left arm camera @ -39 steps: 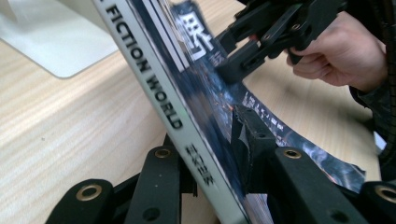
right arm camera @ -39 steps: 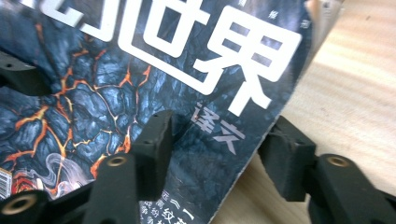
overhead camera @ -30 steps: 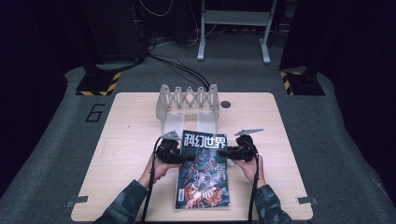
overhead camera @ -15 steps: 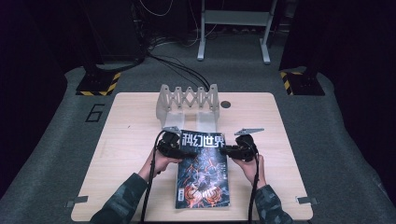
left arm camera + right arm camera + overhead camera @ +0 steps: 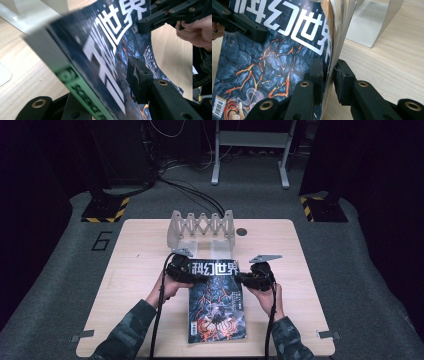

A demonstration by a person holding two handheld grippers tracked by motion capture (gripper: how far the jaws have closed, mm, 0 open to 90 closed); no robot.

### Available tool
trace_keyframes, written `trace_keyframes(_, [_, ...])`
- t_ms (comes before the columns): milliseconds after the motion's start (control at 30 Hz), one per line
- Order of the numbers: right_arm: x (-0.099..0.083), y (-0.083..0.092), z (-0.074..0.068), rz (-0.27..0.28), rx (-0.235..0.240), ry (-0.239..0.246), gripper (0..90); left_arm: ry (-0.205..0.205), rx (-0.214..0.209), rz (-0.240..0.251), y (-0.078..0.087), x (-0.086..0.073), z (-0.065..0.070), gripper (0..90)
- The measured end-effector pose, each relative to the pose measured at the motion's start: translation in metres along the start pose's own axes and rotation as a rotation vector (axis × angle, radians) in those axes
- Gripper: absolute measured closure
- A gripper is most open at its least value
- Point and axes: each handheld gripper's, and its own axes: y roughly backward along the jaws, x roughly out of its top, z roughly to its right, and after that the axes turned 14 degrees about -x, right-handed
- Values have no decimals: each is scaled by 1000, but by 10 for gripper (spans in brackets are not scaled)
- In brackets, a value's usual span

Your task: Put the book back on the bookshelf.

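Magazine (image 5: 216,300) — dark lava-crack cover, white title, green spine — sits mid-table, top edge lifted. Left gripper (image 5: 187,272) clamps its 9 o'clock edge; right gripper (image 5: 243,277) has just been closing and pinches the 3 o'clock edge. Rack (image 5: 201,230) close at 12 — bare wooden table (image 5: 300,295) either side, grey carpet around.

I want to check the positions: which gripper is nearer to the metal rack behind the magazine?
Left. The left gripper, on the magazine's spine edge, sits just before the rack; the right gripper holds the page edge farther off.
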Motion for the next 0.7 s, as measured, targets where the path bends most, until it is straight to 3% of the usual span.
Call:
trace_keyframes(167, [2, 2, -3, 23, -13, 33, 786, -14, 40, -23, 1, 5, 3, 685])
trace_keyframes(700, [12, 10, -13, 68, -54, 75, 802, -47, 48, -61, 5, 17, 7, 692])
